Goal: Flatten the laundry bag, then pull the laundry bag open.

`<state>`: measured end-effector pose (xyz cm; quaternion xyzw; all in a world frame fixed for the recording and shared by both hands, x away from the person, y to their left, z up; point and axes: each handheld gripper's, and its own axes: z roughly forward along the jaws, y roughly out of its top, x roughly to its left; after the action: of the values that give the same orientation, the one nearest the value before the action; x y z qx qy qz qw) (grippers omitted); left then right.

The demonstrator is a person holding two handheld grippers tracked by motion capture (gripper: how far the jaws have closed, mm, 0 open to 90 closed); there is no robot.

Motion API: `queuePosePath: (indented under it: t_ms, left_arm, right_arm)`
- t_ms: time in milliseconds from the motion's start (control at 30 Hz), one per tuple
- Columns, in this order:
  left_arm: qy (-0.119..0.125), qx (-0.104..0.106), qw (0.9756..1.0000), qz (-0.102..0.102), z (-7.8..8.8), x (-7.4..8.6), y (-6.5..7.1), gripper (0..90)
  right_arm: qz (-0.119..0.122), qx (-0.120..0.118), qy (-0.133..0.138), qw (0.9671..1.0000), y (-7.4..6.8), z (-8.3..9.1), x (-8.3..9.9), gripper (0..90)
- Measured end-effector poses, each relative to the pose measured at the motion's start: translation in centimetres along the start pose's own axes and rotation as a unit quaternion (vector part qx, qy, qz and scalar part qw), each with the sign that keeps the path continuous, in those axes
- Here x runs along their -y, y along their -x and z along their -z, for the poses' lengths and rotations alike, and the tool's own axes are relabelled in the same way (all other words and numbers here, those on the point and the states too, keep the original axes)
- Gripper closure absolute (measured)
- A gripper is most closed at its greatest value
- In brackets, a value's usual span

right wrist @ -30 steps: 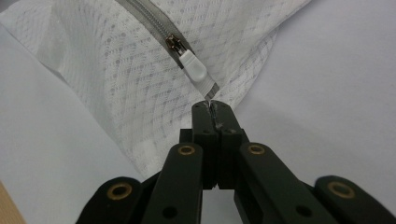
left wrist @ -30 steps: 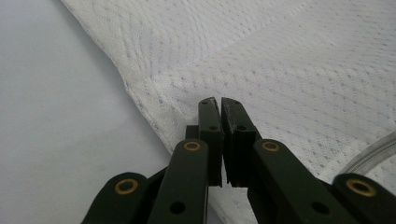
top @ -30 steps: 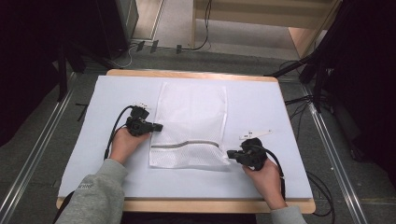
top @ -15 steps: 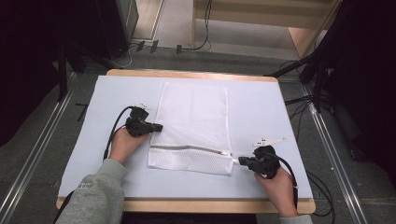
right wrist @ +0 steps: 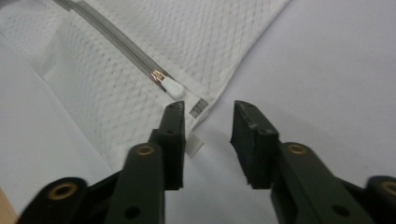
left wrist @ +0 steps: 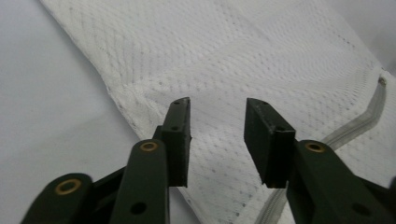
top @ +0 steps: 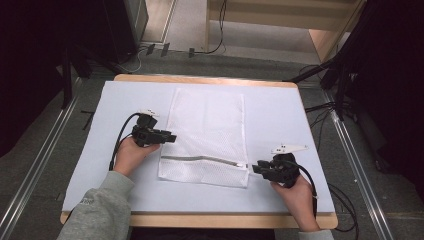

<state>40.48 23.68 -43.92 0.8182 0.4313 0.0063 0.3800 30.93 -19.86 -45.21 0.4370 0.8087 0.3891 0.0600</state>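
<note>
White mesh bag (top: 207, 135) lies flat at frame centre on the pale table cover (top: 280, 115), zipper (top: 202, 160) across its lower part. Left gripper (top: 170, 137) sits at the bag's left edge, jaws apart, empty. Right gripper (top: 256, 169) sits just off the lower-right corner, jaws apart, near the zipper pull (right wrist: 173, 87). Risk: closing on mesh beside the pull would bunch the fabric.

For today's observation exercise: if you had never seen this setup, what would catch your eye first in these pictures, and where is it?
The white mesh laundry bag lies flat mid-table on the pale sheet, its grey zipper running across near the person's end. The left gripper sits at the bag's left edge, fingers apart. The right gripper points at the zipper's white pull tab, also open.
</note>
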Motion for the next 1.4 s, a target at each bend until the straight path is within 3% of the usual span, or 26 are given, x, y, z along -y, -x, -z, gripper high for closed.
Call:
queuePosePath:
  t_ms: [167, 333, 800, 1400]
  left_arm:
    - [0.007, 0.001, 0.9999, -0.012, 0.2, 0.0, 0.3, 45.9]
    - [0.007, 0.001, 0.9998, -0.018, 0.0, 0.0, 0.6, 41.2]
    - [0.007, 0.006, 0.999, -0.044, 0.0, -0.2, 2.2, 38.5]
    - [-0.002, 0.022, 0.9973, -0.069, -1.1, -0.6, 5.4, 38.3]
  right_arm:
    - [0.002, -0.011, 0.022, 0.9997, -0.1, -0.1, -0.4, 53.9]
    - [0.008, -0.011, 0.026, 0.9996, 0.0, -0.4, -0.5, 50.4]
    - [0.009, -0.015, 0.03, 0.9994, 0.0, -1.1, -0.8, 48.6]
    - [-0.002, -0.012, 0.026, 0.9996, 0.2, -1.8, -1.1, 50.5]
